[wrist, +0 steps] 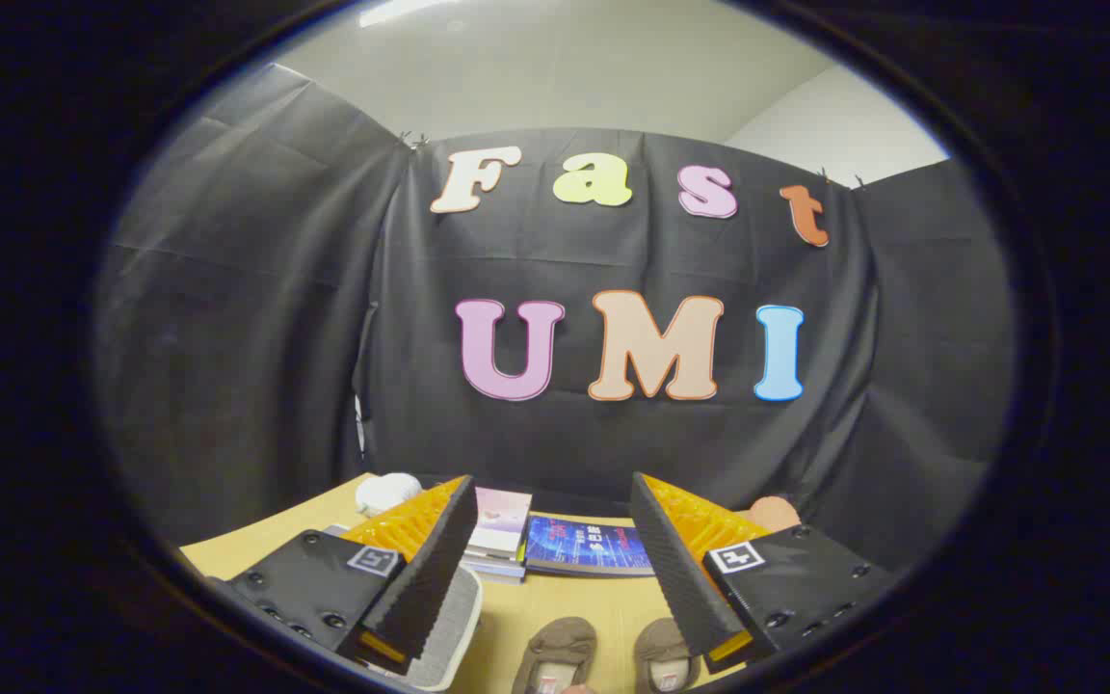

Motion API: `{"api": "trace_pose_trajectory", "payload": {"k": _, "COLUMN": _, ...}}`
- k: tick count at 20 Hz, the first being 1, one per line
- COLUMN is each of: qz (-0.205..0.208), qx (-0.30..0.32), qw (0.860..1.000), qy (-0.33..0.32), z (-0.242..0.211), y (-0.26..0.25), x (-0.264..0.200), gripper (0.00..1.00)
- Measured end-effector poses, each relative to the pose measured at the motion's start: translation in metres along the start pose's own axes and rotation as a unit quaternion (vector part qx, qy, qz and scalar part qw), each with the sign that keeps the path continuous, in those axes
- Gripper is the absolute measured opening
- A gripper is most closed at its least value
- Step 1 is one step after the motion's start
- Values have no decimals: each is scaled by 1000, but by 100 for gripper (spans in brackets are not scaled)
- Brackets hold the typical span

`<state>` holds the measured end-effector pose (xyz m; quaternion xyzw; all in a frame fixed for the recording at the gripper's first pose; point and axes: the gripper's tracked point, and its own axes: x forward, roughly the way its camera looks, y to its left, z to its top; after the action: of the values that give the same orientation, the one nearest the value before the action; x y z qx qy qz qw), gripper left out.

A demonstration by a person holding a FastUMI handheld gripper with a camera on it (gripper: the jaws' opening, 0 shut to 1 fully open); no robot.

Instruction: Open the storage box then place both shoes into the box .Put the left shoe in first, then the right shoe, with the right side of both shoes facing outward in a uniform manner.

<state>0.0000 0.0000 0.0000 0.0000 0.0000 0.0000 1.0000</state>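
Below hand-held gripper (550,564): shoes (603,655).

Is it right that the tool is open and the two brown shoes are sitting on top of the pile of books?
Not quite. The tool is open, but the two brown shoes sit on the wooden table, nearer than the pile of books, between the fingers. The gripper view shows bare table between shoes and books.

No legible text, blue book cover (586,546) printing too small to read
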Motion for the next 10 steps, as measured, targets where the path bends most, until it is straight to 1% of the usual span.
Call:
{"api": "trace_pose_trajectory", "payload": {"k": 7, "qz": -11, "qx": 11, "qw": 1000, "qy": 13, "z": -8, "y": 1, "x": 10, "gripper": 99}}
{"api": "trace_pose_trajectory", "payload": {"k": 10, "qz": -6, "qx": 12, "qw": 1000, "qy": 17, "z": -12, "y": 6, "x": 11, "gripper": 99}}
